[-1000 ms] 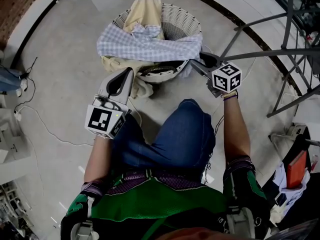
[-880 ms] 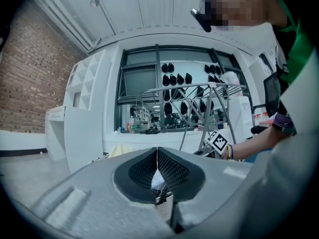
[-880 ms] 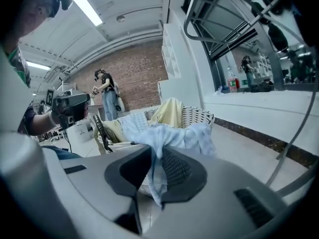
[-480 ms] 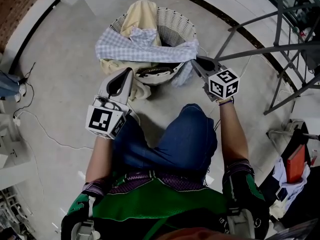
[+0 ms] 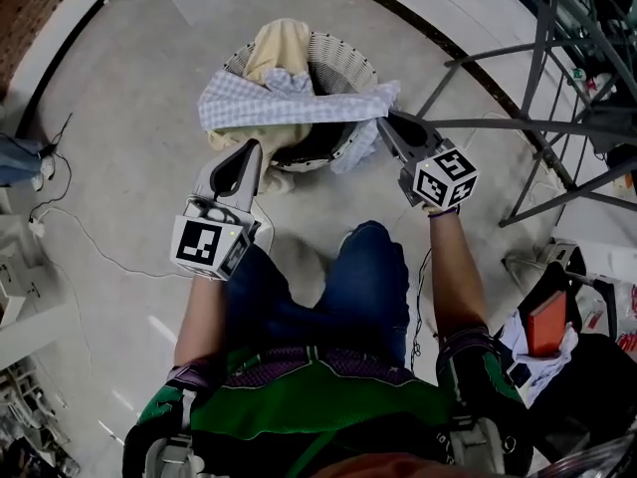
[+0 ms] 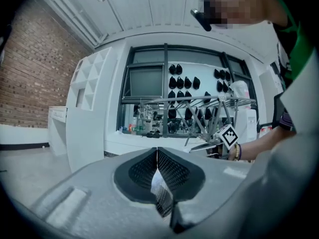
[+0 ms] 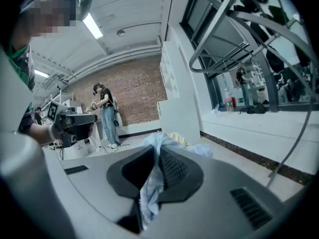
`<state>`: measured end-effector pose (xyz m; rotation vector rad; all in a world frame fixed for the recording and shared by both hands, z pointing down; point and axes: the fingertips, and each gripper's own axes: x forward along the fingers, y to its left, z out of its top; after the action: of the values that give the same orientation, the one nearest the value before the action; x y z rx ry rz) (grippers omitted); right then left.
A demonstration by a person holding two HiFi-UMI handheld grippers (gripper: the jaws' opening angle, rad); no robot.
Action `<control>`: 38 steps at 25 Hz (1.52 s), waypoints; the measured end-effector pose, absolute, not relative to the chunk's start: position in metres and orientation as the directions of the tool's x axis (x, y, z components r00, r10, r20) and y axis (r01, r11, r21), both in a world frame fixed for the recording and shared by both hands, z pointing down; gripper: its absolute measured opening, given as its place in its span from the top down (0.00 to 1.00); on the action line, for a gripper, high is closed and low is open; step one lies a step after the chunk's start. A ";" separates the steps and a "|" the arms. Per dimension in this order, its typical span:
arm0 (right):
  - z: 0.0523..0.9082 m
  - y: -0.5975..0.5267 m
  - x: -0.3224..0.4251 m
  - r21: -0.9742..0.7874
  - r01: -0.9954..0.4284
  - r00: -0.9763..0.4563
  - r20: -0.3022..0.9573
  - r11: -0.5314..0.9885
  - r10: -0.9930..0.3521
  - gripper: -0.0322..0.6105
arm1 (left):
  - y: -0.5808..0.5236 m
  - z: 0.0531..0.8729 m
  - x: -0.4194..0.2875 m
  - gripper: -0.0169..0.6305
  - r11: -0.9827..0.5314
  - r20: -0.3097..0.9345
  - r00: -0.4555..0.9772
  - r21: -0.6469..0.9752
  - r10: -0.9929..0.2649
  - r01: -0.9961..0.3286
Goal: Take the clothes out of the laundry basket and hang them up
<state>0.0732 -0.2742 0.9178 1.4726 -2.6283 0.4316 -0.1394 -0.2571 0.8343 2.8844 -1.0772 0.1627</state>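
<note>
Shirt [image 5: 289, 108] between left tool [image 5: 253, 149], right tool [image 5: 384, 119]

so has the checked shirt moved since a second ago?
Yes. The checked shirt has drawn taut; its right end now reaches past the laundry basket rim.

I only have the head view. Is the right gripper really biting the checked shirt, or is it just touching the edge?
Observer: Biting. In the right gripper view, the right gripper has the checked shirt pinched between its jaws, which have just been closing.
Operator: And the left one?
Observer: The left gripper view shows the left gripper with its jaws together. A thin pale checked strip sits between them. It is probably cloth, but I can't be sure.
Operator: Anyone close by?
Observer: The right gripper view shows a person standing over by the brick wall, not next to you.
</note>
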 end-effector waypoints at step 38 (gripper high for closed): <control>0.326 -0.120 0.008 -0.181 -0.953 -0.252 0.034 0.242 -0.967 0.89 | -0.111 0.334 -0.253 0.95 -0.819 0.015 0.820 -0.071 -0.572 -0.570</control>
<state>0.0077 -0.1203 0.3256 1.9694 -2.5405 0.2656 -0.2532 -0.1112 0.3339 3.0571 -0.9601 0.0567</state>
